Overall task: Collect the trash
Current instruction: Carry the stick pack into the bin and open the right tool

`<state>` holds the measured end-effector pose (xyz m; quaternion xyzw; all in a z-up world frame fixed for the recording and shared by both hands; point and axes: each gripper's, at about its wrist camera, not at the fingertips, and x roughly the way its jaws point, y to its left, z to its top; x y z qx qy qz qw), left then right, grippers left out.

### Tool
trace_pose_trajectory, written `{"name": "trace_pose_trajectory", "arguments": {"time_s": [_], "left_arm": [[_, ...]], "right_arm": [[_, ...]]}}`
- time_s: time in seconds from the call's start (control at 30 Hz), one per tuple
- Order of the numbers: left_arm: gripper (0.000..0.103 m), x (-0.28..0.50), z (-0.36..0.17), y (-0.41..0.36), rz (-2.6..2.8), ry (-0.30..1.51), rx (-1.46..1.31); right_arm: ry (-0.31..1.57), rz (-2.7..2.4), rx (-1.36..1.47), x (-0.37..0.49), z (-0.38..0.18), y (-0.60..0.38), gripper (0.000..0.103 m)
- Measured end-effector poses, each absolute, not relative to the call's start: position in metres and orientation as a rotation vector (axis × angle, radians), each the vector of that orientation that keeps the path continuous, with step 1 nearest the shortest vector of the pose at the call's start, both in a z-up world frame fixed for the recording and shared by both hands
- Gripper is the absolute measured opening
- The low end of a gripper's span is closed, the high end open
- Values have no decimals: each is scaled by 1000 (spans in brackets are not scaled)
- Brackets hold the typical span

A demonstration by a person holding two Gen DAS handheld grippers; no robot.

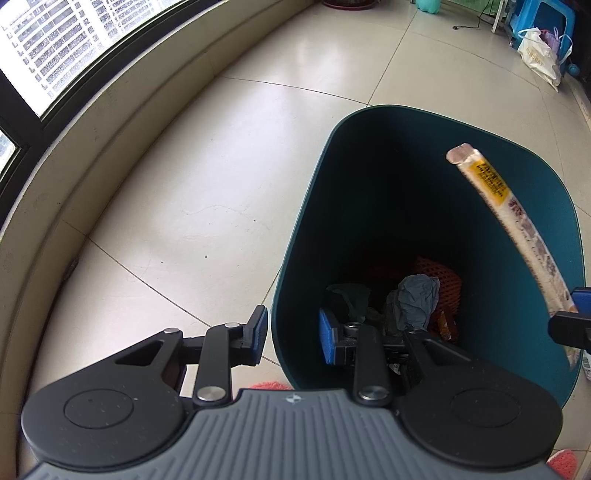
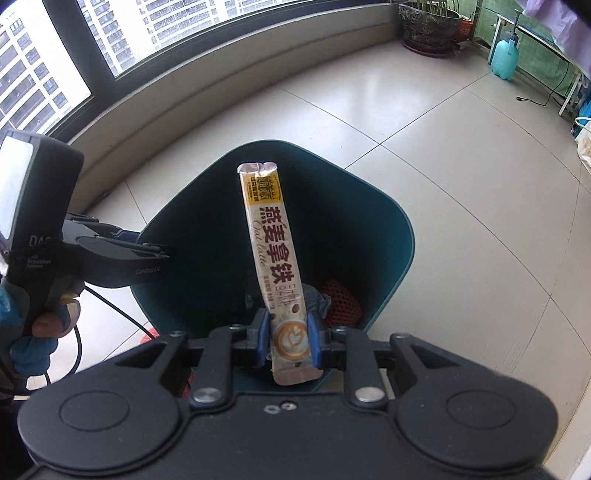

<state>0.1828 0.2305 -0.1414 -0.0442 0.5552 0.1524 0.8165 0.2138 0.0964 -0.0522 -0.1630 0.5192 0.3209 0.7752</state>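
Observation:
A dark teal bin [image 1: 388,108] stands on the tiled floor. My left gripper [image 1: 293,334] straddles its left wall, with one blue pad outside and one inside, shut on the wall. My right gripper [image 2: 290,339] is shut on the lower end of a long oat latte sachet [image 2: 273,240]. The sachet sticks out forward over the mouth of the bin [image 2: 388,240]. In the left wrist view the sachet [image 1: 509,206] slants across the bin's right side. Crumpled grey paper [image 1: 417,295] and red foam netting [image 1: 445,280] lie at the bottom.
A curved window ledge [image 1: 110,122] runs along the left. Far off are a plant pot [image 2: 428,26], a teal spray bottle [image 2: 504,55], a white plastic bag [image 1: 539,55] and a blue stool [image 1: 543,14]. A person's hand [image 2: 48,325] holds the left gripper's handle. Pink fabric [image 1: 269,386] lies by the bin.

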Motion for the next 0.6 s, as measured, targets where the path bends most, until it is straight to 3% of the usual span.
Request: {"name": "trace_pose_trajectory", "arguments": {"time_s": [0.33,0.6], "left_arm": [[29,183,-144,234,322,1192,-101],[29,185,-145,234,318,1197,-104]], "right_arm": [[1235,592,-466,235,-126,155,20],[1298,526,-488,246,-149,161,20]]}}
